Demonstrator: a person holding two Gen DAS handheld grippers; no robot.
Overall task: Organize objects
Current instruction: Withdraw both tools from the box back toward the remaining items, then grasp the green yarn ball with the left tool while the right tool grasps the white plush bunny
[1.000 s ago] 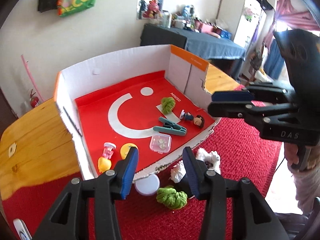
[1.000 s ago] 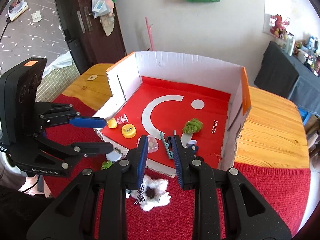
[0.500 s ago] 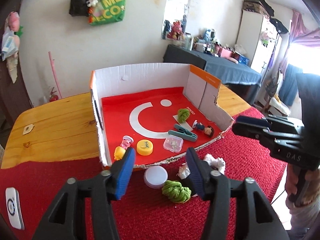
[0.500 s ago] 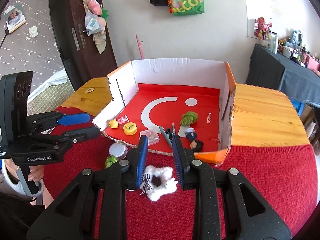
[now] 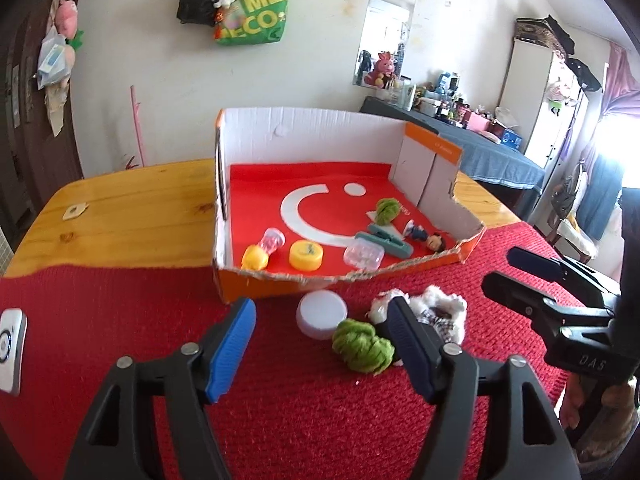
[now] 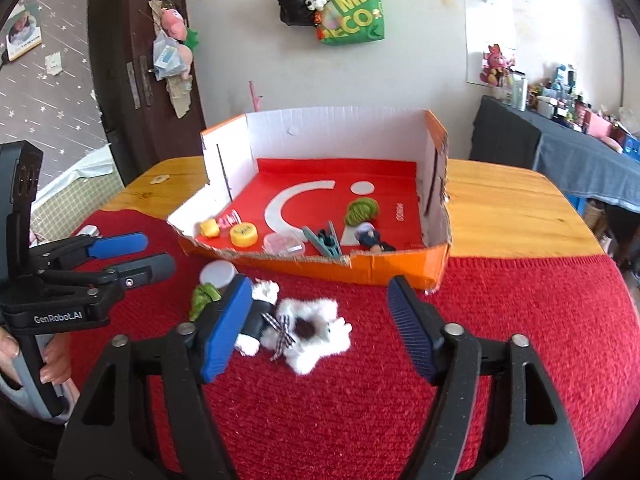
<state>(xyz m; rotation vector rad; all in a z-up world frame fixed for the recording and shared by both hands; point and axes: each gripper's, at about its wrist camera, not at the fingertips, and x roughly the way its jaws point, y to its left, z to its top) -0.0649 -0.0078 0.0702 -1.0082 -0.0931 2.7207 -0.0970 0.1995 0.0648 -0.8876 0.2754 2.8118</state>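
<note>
Both grippers opening, nothing pinched yet. Plush (image 6: 310, 330) lies on the red cloth just in front of the box (image 6: 384, 270), btw the right gripper (image 6: 318, 330) pads, long axis running across the jaws. Left gripper (image 5: 322, 346) is aimed nearer the green ball (image 5: 362, 346) & white lid (image 5: 321, 314), so plush = right's job imo.

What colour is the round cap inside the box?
Yellow cap, lying on the box's red floor; clearest in the left wrist view.
</note>
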